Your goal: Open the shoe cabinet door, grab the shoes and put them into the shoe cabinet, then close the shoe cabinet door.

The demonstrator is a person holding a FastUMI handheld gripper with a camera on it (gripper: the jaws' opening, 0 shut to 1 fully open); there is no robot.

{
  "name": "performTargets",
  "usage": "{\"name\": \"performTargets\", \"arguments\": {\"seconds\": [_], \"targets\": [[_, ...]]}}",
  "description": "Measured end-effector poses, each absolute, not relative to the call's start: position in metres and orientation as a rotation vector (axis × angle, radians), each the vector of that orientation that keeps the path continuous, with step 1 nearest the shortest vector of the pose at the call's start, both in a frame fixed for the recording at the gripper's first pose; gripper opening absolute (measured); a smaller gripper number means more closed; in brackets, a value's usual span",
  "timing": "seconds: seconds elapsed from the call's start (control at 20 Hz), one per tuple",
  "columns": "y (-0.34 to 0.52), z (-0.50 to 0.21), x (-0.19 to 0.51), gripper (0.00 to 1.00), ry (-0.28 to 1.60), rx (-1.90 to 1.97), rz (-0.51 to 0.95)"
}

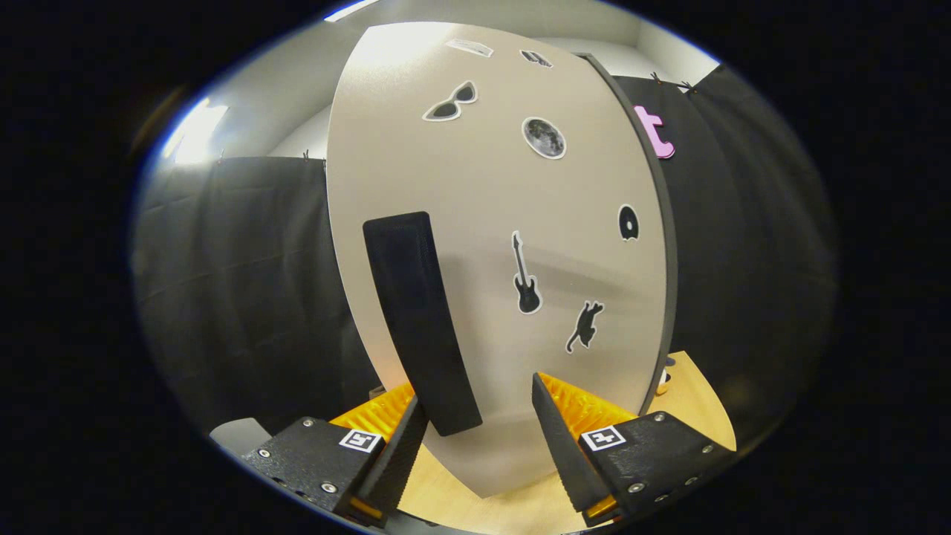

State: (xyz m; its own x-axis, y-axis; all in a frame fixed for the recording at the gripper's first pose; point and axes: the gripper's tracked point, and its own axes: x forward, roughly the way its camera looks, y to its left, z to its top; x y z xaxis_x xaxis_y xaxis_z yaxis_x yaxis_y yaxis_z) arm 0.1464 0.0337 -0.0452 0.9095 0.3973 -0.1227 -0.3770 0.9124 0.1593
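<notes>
— Gripper view had the shoe cabinet door [490, 223] standing close in front of the gripper [479, 438], didn't it?

— It did; the pale panel stood upright just beyond the fingertips, and its lower edge came down between the two fingers [565, 446]; the fingers were spread apart, with nothing pinched between them.

— And the handle?

— A long dark handle [420, 319] ran down the door's face; its lower end sat just beside the left finger, close to the tip; whether they touched I could not tell, since the lens bent everything there.

— What else was on the door?

— Stickers, scattered over the panel: a pair of sunglasses [451, 102] near the top, a moon [544, 137] below and to the right of them, a guitar [526, 276] ahead of the gap between the fingers, a cat [585, 325] just right of the guitar, and a small dark round one [628, 222] near the door's dark right edge.

— And beneath?

— A light wooden surface [698, 401] lay under the fingers and reached past the door's right edge; a small pale object [663, 380] sat there, too hidden to name; black cloth [245, 282] hung on both sides.
</notes>
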Motion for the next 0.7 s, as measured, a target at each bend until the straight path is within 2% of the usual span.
{"name": "performTargets", "arguments": {"seconds": [0.7], "targets": [[0.093, -0.04, 0.201, 0.9, 0.092, 0.075, 0.327]]}}
